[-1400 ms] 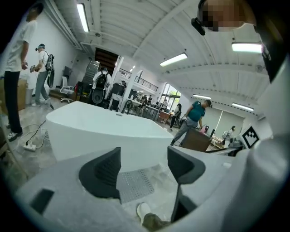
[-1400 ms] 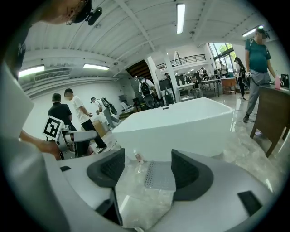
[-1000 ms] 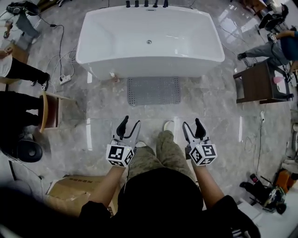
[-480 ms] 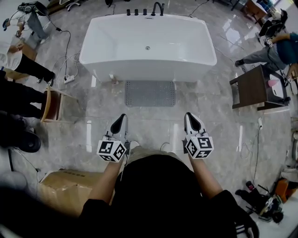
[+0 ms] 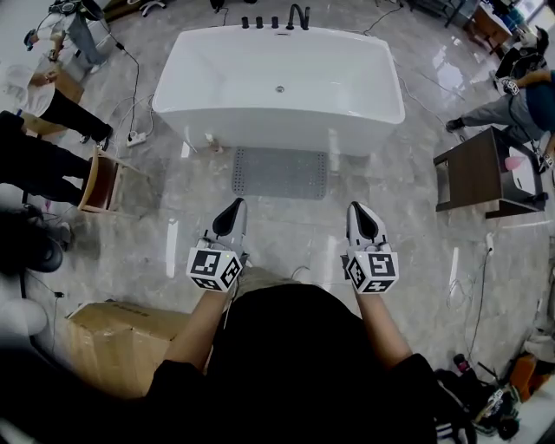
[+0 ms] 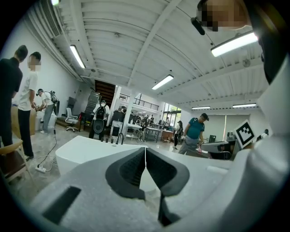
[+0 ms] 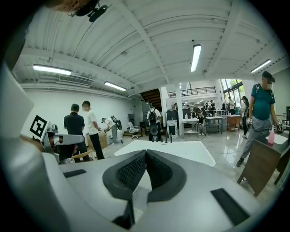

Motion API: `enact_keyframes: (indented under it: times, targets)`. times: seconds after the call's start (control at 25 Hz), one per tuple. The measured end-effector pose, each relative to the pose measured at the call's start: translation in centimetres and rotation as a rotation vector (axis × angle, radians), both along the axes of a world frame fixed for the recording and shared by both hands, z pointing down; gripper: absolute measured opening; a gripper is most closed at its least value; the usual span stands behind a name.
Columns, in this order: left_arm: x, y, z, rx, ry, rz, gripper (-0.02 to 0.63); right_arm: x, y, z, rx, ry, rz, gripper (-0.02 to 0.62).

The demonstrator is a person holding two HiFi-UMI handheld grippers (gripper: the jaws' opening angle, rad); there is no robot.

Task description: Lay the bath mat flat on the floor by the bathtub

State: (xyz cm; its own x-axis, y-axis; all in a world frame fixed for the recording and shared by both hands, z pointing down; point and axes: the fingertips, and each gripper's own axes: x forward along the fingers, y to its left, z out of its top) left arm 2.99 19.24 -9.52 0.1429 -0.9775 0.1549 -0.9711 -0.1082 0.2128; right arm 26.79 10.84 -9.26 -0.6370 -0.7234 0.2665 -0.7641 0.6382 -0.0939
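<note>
Two claws are held out side by side above the floor (image 5: pixel 408 225), the left claw (image 5: pixel 231 211) and the right claw (image 5: pixel 361 217) level with each other and well apart. Each has its jaws pressed together with nothing between them.

One grey bath mat (image 5: pixel 279 172) lies flat on the marble floor. Its long far edge runs along the foot of the white bathtub (image 5: pixel 277 130), centred on the tub's near wall, and all four edges look straight and uncurled. A band of bare floor separates the mat's near edge from the claw tips, and the floor is also open to either side of the mat.

Room is tighter toward the sides. On the left stand one wooden chair (image 5: pixel 97 180) and one cardboard box (image 5: pixel 121 334), with one power strip (image 5: pixel 137 137) and its cables near the tub's left corner. On the right is one dark desk (image 5: pixel 475 169), well apart from the mat. Along the tub's far rim stand what look like four black tap fittings (image 5: pixel 276 21), though they are small from the head view.
</note>
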Motion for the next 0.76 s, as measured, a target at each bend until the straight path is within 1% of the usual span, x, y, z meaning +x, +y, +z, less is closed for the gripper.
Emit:
enact_keyframes:
  times: [0.16, 0.4, 0.76]
  targets:
    - [1.5, -0.2, -0.1, -0.008, -0.019, -0.003, 0.02, 0.8, 0.0, 0.1, 0.01, -0.006, -0.011, 0.014]
    - [3.8, -0.6, 0.4, -0.026, -0.042, -0.001, 0.021, 2.7, 0.1, 0.9, -0.004, -0.025, -0.008, 0.013]
    - [5.4, -0.7, 1.9, -0.048, -0.047, -0.039, 0.021, 4.9, 0.2, 2.0, -0.014, -0.041, -0.021, 0.012]
